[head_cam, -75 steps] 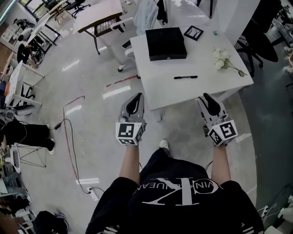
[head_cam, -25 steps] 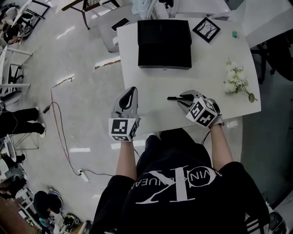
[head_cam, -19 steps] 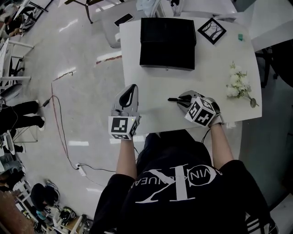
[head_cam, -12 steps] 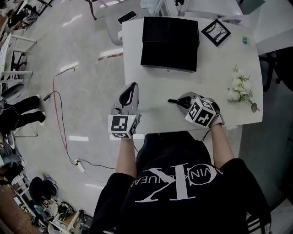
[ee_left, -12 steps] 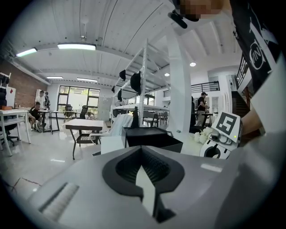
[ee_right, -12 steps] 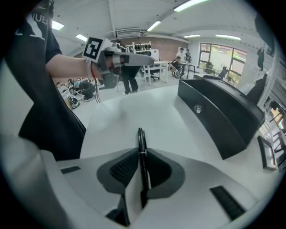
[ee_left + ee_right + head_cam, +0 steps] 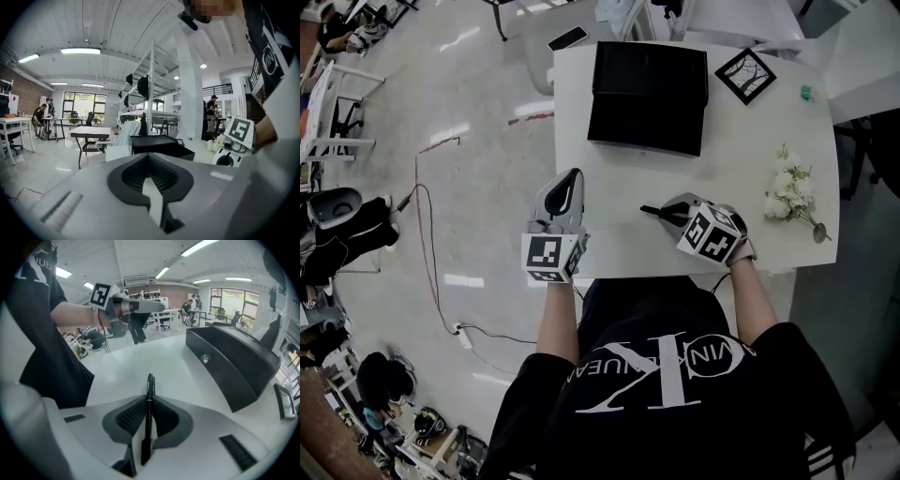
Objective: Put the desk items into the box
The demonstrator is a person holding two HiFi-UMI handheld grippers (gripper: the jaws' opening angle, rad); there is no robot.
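Observation:
A closed black box (image 7: 649, 84) stands at the far side of the white table (image 7: 741, 141). My right gripper (image 7: 671, 213) is shut on a black pen (image 7: 652, 210) close to the table's near edge. In the right gripper view the pen (image 7: 150, 385) runs straight between the pads (image 7: 165, 414) and sticks out past them, with the box (image 7: 234, 359) to the right. My left gripper (image 7: 563, 195) hovers at the table's near left edge, shut with nothing in it. Its pads (image 7: 161, 176) face the box (image 7: 159, 144).
A small framed picture (image 7: 745, 75) lies right of the box. A bunch of white flowers (image 7: 787, 192) lies at the table's right side, and a small green object (image 7: 806, 92) at the far right edge. A chair with a phone (image 7: 569, 37) stands beyond the table.
Three seconds ago both grippers hung short of the table and the pen lay loose. Now the right gripper is shut on the pen. Over the last second both grippers have hardly moved.

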